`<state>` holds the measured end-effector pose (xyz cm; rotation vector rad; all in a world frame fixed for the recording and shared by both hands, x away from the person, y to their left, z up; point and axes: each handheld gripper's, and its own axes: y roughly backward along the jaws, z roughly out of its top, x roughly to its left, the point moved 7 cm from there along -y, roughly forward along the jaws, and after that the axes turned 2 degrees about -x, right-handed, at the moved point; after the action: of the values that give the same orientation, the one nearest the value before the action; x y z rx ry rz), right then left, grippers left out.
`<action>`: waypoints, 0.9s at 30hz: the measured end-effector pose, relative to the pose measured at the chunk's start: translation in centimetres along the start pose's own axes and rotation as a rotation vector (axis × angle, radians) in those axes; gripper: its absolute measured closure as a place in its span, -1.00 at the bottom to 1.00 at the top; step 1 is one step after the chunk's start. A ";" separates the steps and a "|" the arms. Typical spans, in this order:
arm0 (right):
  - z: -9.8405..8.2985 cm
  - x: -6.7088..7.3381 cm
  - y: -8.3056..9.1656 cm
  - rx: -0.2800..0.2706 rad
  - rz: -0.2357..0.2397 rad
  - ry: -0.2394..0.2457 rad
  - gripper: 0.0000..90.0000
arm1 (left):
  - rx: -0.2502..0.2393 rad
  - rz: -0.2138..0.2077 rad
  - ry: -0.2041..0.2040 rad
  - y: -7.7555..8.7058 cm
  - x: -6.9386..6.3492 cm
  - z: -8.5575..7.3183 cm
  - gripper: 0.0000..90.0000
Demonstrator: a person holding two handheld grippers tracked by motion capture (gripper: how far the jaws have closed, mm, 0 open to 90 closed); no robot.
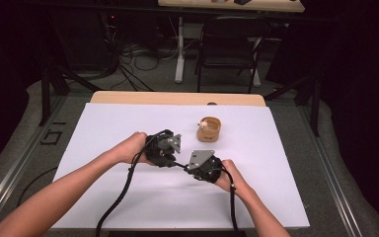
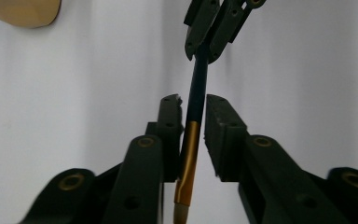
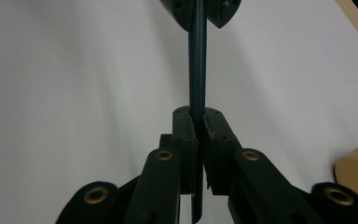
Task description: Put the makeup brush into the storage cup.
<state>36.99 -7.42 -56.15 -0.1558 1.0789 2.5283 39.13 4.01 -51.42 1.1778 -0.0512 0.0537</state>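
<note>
Clamped in the right claw point(image 3: 198, 122) is the dark, slender handle of a brush point(image 2: 196, 93), held above the white worktop point(image 1: 128, 197). Left claw point(image 2: 193, 106) stands slightly parted around its smooth gold ferrule, released. Beyond sits a round tan cup point(image 1: 208, 129).

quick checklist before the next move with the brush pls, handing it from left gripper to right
1. Right gripper shut on the brush handle: ok, its pads meet on the dark shaft.
2. Left gripper let go: ok, a gap shows on each side of the brush at the gold ferrule, so its pads do not press.
3. Brush in line between the two grippers: ok, the shaft runs straight from one to the other.
4. Brush clear of the white table: cannot tell.
5. Wooden cup out of the way: ok, it stands apart, beyond the hands.
6. Bristle end intact: cannot tell, it is cut off at the frame edge.
</note>
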 end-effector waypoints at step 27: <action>-1.2 -0.3 1.6 -0.041 -0.048 -0.158 0.89 | -0.271 0.162 0.294 0.2 1.6 -3.1 -0.99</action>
<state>36.60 -9.44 -55.84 0.0070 0.9517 2.4734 40.71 6.95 -52.26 0.8831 0.1031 0.3516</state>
